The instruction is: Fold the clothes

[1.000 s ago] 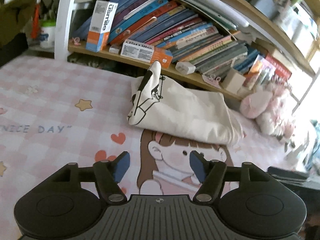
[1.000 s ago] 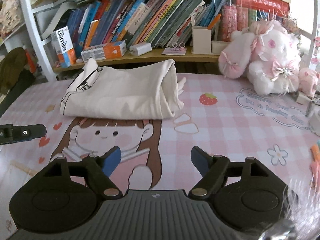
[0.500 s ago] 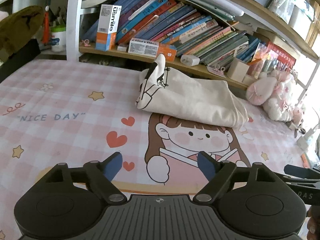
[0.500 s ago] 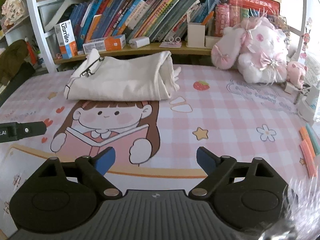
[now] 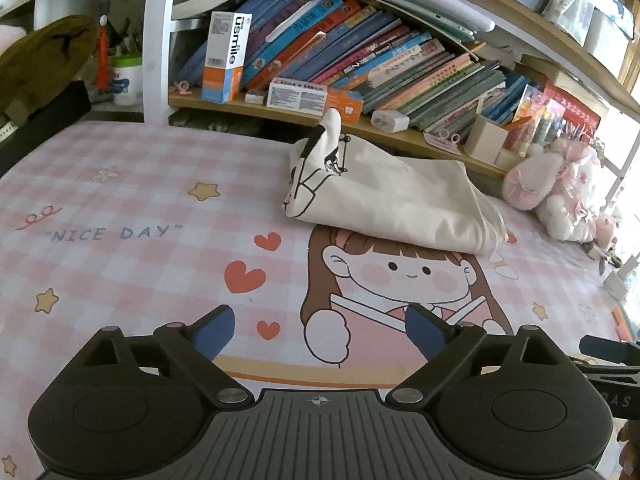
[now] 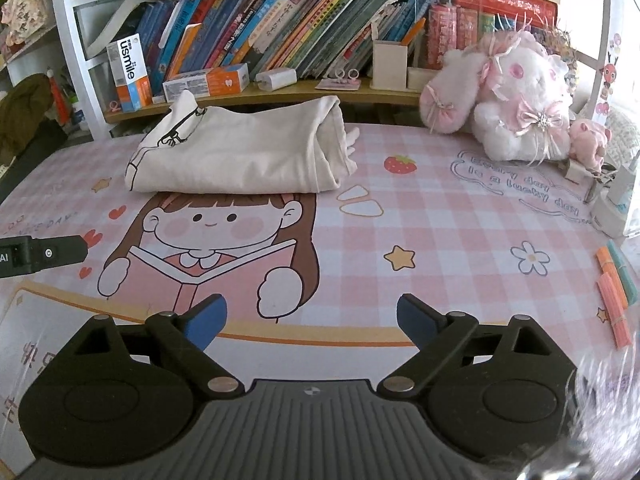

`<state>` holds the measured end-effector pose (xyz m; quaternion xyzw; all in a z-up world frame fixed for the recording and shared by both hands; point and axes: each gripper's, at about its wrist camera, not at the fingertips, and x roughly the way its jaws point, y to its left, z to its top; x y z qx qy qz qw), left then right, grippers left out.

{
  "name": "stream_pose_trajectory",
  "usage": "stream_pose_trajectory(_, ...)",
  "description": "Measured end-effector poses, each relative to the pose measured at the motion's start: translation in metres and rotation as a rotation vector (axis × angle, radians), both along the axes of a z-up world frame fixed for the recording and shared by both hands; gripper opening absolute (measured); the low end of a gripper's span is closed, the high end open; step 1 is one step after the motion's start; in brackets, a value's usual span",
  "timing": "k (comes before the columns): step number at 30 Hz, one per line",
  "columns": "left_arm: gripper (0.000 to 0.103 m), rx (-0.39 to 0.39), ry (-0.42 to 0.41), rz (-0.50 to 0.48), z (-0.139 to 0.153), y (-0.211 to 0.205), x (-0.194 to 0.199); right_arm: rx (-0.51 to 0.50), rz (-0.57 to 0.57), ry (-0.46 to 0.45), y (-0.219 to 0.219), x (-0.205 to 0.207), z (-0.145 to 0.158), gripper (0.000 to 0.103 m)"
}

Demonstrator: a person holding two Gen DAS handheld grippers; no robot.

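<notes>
A cream garment (image 5: 394,204) with black line art lies folded into a thick bundle at the far side of the pink checked mat (image 5: 132,208), close under the bookshelf. In the right wrist view the same folded garment (image 6: 240,156) sits at centre left. My left gripper (image 5: 320,330) hovers well short of it over the cartoon girl print, its jaws opening with nothing between them. My right gripper (image 6: 311,320) is likewise back near the mat's front, jaws opening and empty. The other gripper's black tip shows at each view's edge.
A low wooden shelf (image 6: 280,94) with leaning books, boxes and a pen holder runs behind the garment. Pink and white plush toys (image 6: 512,100) sit at the back right. Orange and teal strips (image 6: 614,292) lie at the mat's right edge. A dark bag (image 5: 36,80) is far left.
Both grippers have drawn back from the folded garment toward the mat's front, and their jaws have spread wider. The garment stays where it lay.
</notes>
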<state>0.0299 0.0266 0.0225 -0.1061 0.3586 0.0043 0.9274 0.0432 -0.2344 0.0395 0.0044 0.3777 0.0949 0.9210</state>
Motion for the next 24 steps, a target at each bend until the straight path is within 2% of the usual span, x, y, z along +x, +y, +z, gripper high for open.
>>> stream_pose_trajectory(6,0.103,0.024,-0.004,0.005,0.0004,-0.0011,0.002,-0.008,-0.005,0.0,0.0015,0.0012,-0.0014,0.093)
stream_pose_trajectory(24,0.103,0.032,0.002,-0.009,0.0034,-0.0035,0.0068,-0.011,0.002,0.008,0.0041,0.0034,-0.0016,0.093)
